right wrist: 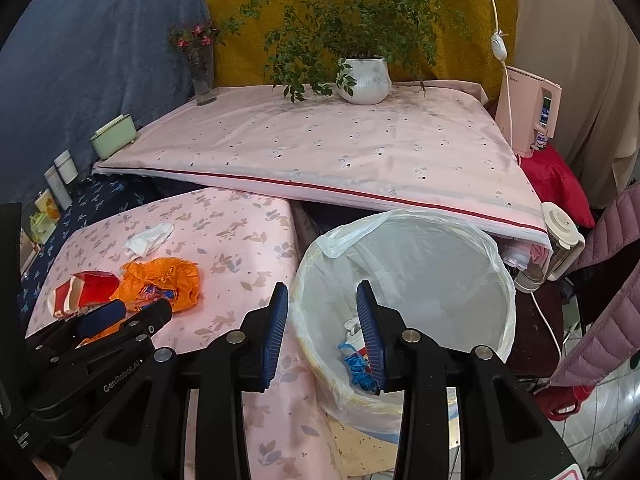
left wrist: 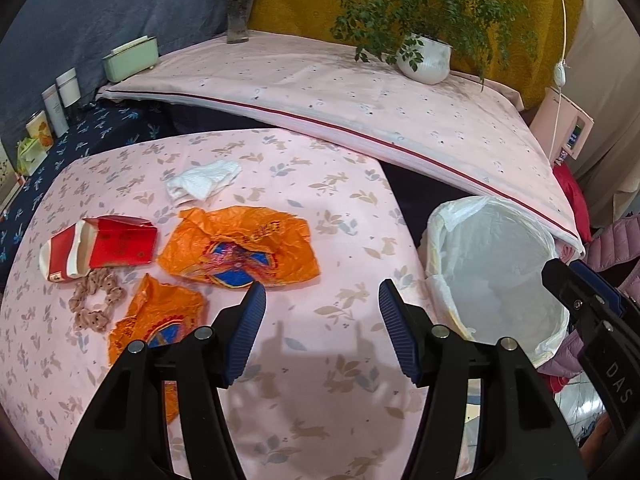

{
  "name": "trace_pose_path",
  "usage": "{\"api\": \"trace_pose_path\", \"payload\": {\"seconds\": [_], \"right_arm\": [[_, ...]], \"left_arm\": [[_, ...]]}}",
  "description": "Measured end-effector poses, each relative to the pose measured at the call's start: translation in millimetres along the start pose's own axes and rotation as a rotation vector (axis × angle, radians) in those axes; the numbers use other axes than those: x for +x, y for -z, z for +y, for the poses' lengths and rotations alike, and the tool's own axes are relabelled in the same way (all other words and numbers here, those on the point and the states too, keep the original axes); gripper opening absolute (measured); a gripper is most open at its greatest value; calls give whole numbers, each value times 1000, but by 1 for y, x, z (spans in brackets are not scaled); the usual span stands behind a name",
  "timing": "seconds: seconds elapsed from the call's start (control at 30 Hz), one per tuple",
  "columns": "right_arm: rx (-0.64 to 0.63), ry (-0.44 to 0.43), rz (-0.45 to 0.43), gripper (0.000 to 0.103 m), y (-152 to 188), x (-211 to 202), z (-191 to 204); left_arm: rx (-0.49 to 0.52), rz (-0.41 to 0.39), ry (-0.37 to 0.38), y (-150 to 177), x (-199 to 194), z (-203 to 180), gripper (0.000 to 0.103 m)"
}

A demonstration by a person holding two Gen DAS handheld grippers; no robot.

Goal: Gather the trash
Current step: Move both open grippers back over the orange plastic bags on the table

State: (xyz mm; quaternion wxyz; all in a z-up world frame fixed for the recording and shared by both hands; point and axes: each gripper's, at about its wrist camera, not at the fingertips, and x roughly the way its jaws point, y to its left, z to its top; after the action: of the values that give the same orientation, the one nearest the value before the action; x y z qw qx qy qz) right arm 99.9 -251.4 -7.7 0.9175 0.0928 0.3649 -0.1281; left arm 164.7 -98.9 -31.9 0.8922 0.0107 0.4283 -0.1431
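On the pink table point(left wrist: 320, 400) lie a large orange wrapper point(left wrist: 240, 248), a smaller orange wrapper point(left wrist: 160, 320), a torn red paper cup point(left wrist: 104, 248), a white tissue point(left wrist: 202, 184) and a beige scrunchie point(left wrist: 94, 300). My left gripper point(left wrist: 322, 300) is open and empty, above the table just right of the wrappers. A bin lined with a white bag point(right wrist: 404, 280) stands at the table's right edge, with blue and red trash point(right wrist: 356, 364) at its bottom. My right gripper point(right wrist: 322, 300) is open and empty over the bin's near-left rim.
A second, higher pink-covered surface point(right wrist: 340, 148) behind holds a potted plant point(right wrist: 364, 78), a flower vase point(right wrist: 202, 76) and a green box point(right wrist: 112, 140). Bottles and jars point(left wrist: 60, 104) line the left. A pink appliance point(right wrist: 528, 112), a white jug point(right wrist: 560, 236) and a pink jacket point(right wrist: 600, 300) are on the right.
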Motion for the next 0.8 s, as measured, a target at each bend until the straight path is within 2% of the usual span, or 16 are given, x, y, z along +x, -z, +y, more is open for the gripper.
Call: {"api": "trace_pose_path", "payload": {"seconds": [0.23,0.3,0.63,0.7,0.73,0.8], "right_arm": [[-26,-20,4,40,4,-1,23],[-27,-27,3,43,6,-2,28],[-67,-69,32,45,18,2,65],[-73,-78,38,45,20,3,73],[-76,-82,41,45,21,4,76],[-80,-91,45,47,24,5,84]], "left_arm": [[-36,-2,-22,5,-7,27,56],[-49,-3,-33,7,-8,36,60],[-121,25,-93,25,-8,87,61],[-132,33,-105,28,-8,96,66],[-140,32,-114,30,-8,102,72],[-153,29,-126,35,-9,111,73]]}}
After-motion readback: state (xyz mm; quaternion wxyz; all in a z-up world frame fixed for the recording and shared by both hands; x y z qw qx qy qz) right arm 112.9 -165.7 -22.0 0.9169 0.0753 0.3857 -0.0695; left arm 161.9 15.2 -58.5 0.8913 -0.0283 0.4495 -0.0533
